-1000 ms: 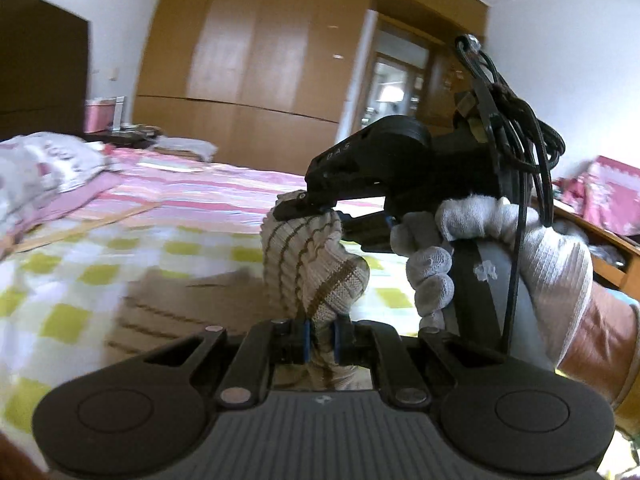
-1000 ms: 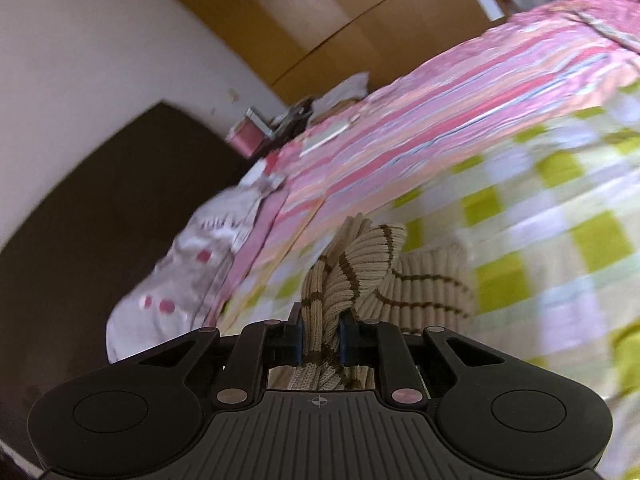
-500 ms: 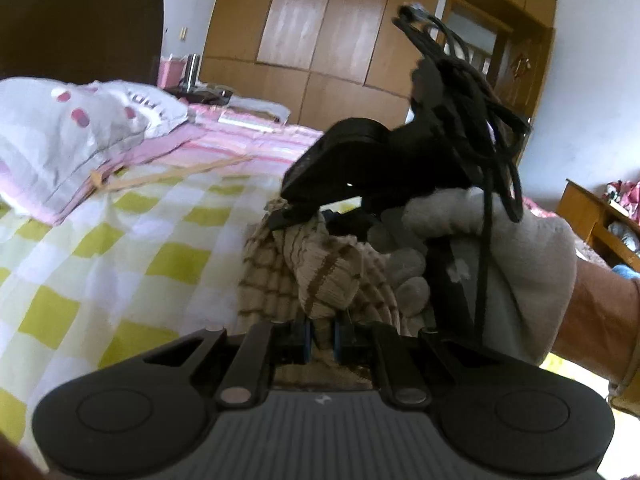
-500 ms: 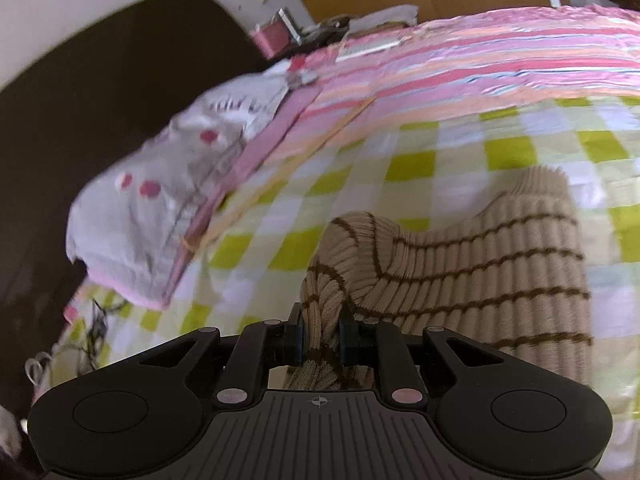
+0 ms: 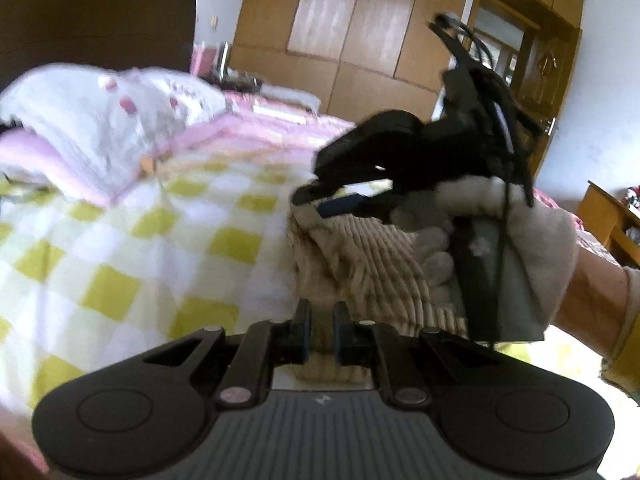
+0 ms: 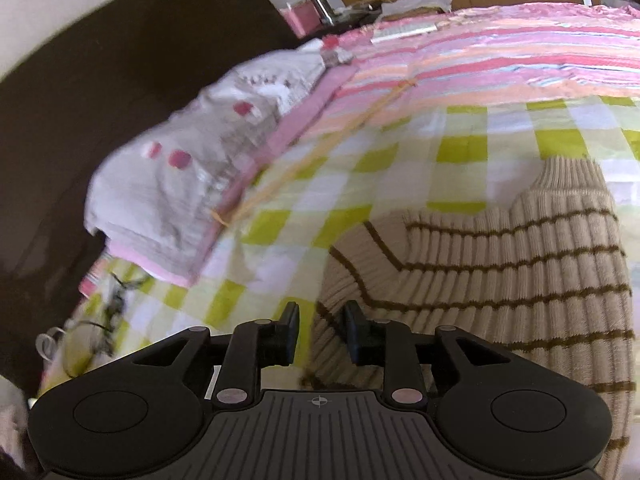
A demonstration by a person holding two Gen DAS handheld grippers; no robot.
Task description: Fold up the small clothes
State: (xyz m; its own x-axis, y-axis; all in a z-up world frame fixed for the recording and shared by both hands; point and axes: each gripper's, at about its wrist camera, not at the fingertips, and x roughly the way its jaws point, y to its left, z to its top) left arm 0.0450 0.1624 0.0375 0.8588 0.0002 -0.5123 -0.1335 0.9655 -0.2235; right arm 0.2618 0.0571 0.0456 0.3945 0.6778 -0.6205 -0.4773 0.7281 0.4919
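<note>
A beige knit sweater with thin brown stripes (image 6: 500, 264) lies folded on the yellow-and-white checked blanket (image 6: 460, 148). My right gripper (image 6: 322, 334) has its jaws parted over the sweater's near left edge, with nothing clamped. In the left wrist view my left gripper (image 5: 321, 330) has its jaws slightly apart with the sweater (image 5: 360, 264) just beyond them, grip loosened. The right gripper, held by a white-gloved hand (image 5: 508, 236), hovers over the sweater's far side in that view.
A white pillow with pink dots (image 6: 192, 164) lies at the left by the dark headboard (image 6: 100, 80). A pink striped quilt (image 6: 500, 52) covers the far bed. Wooden wardrobes (image 5: 360, 32) stand behind. Cables (image 6: 108, 308) lie at the bed's left edge.
Both grippers have lowered the sweater onto the blanket and opened, letting go of the fabric they were clamping. The sweater now lies flat and folded.
</note>
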